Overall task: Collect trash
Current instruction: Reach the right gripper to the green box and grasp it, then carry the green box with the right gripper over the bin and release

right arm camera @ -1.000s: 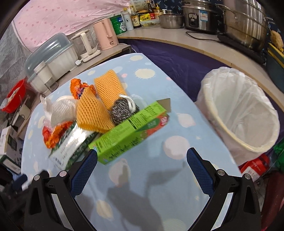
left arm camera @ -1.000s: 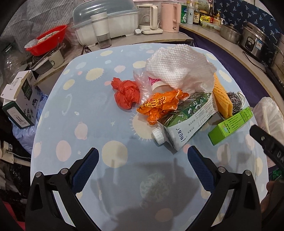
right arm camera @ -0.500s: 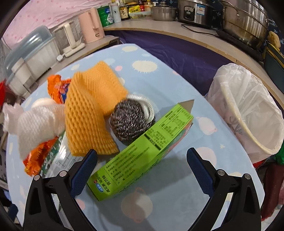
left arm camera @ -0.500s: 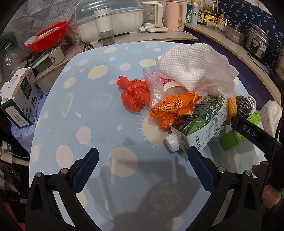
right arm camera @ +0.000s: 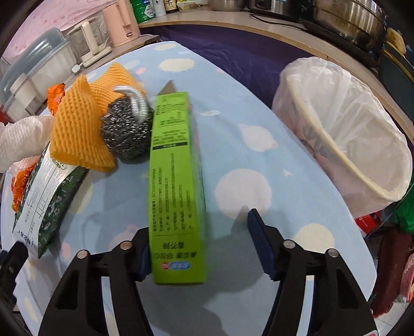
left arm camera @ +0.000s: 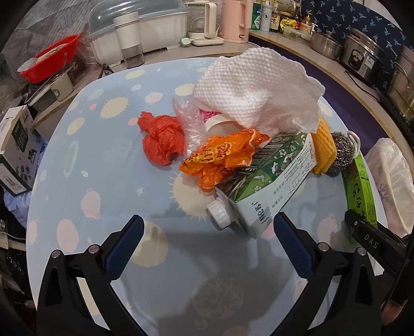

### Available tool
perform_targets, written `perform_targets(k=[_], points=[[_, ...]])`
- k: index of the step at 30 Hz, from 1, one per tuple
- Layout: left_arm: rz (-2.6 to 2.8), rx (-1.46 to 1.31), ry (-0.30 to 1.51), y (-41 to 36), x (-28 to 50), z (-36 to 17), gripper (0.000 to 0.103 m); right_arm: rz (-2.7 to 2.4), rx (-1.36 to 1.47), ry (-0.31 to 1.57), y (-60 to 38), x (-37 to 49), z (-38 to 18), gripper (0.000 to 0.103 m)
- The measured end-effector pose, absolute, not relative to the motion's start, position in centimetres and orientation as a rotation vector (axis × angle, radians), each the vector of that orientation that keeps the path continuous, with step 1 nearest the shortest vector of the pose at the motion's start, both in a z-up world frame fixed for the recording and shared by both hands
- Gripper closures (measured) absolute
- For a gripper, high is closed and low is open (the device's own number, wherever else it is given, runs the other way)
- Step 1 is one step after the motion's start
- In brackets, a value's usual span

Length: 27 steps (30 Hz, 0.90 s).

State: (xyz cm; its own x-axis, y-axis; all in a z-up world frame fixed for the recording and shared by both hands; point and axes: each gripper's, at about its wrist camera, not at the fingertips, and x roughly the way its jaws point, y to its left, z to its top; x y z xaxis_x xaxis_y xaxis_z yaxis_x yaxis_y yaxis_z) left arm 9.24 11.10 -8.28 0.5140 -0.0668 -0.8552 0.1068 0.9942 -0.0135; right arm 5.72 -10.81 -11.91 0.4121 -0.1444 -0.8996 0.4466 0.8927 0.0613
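Note:
A pile of trash lies on the blue patterned table (left arm camera: 108, 165): a red plastic bag (left arm camera: 161, 144), an orange wrapper (left arm camera: 220, 160), a white paper towel (left arm camera: 256, 90), a green milk carton (left arm camera: 271, 181), a yellow sponge net (right arm camera: 80, 134), a steel scourer (right arm camera: 126, 134) and a green box (right arm camera: 176, 186). My right gripper (right arm camera: 199, 248) is open around the near end of the green box; the left pad touches it, the right pad stands apart. My left gripper (left arm camera: 207, 248) is open and empty, just short of the carton's cap. A white-lined bin (right arm camera: 346, 139) stands beside the table at the right.
A counter behind the table holds a pink kettle (left arm camera: 234, 22), a white dish box (left arm camera: 145, 31), bottles and steel pots (left arm camera: 362, 54). A red basin (left arm camera: 57, 56) and a cardboard box (left arm camera: 15, 144) sit to the left. The bin also shows in the left wrist view (left arm camera: 390, 175).
My right gripper has moved forward onto the green box, which has turned lengthwise between the fingers. My left gripper has moved closer to the milk carton.

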Motion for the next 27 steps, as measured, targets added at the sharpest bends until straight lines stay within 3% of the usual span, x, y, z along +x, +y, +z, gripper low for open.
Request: perform_targets(k=[8, 11, 16, 17, 27], points=[[-0.193, 0.022, 1.016, 9.4, 11.0, -9.8, 0.008, -0.336, 0.308, 1.052, -11.2, 6.2, -11.2, 0.046], [-0.242, 0.019, 1.009, 8.7, 11.2, -9.9, 0.019, -0.300, 0.285, 1.044, -10.7, 6.9, -11.1, 0.046], [-0.295, 0.002, 1.009, 7.8, 11.2, -10.0, 0.030, -0.265, 0.278, 1.059, -10.8, 6.7, -11.4, 0.072], [-0.307, -0.006, 1.011, 7.8, 11.2, -9.9, 0.035, -0.254, 0.283, 1.056, -10.9, 6.6, -11.3, 0.073], [-0.368, 0.018, 1.008, 6.6, 6.5, -8.4, 0.038, -0.220, 0.343, 1.043, -12.7, 2.7, -10.0, 0.076]])
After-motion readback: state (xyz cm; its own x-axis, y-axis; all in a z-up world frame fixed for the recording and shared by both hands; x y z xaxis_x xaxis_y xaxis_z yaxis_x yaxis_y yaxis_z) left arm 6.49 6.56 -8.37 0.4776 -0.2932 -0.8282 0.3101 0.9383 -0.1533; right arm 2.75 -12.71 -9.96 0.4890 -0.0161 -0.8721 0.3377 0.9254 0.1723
